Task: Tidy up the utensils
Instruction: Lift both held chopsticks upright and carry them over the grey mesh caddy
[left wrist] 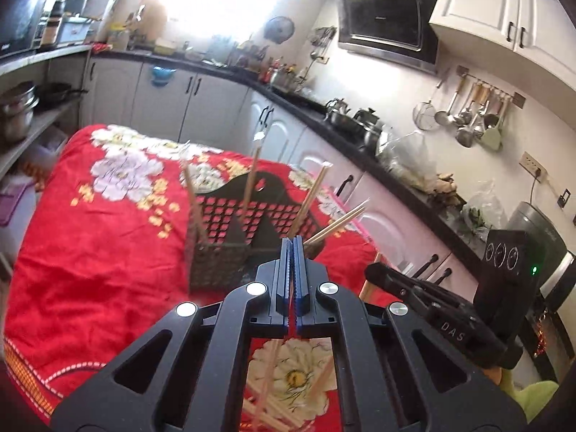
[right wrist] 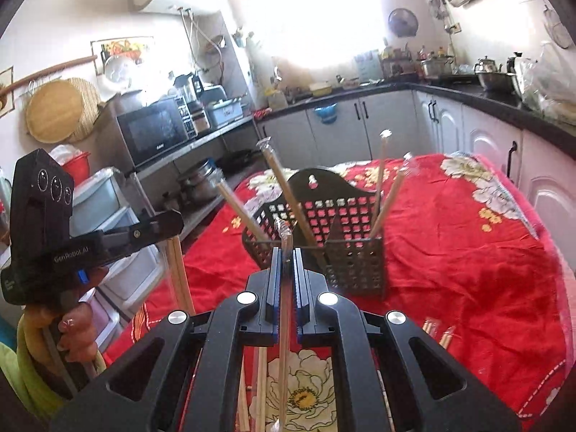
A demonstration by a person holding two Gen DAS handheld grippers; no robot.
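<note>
on the red floral cloth [right wrist: 468, 252], a dark lattice caddy [right wrist: 345, 252] bristles with pale wrapped chopsticks [right wrist: 288, 198] (right gripper [right wrist: 287, 252] clamps one, left gripper [left wrist: 292, 243] closed).

- The left gripper [left wrist: 292, 240] pointed forward and a little downward. Its jaws were closed fully, blue pads pressed together, and nothing showed between them in its own view.
- In the right view, the left gripper [right wrist: 169, 221] stood at the left side, raised, with a hand [right wrist: 73, 327] wrapped around its handle.
- The right gripper [right wrist: 287, 252] also pointed a little downward. Its jaws were almost closed on a thin stick [right wrist: 284, 309], which ran along the narrow gap between the pads.
</note>
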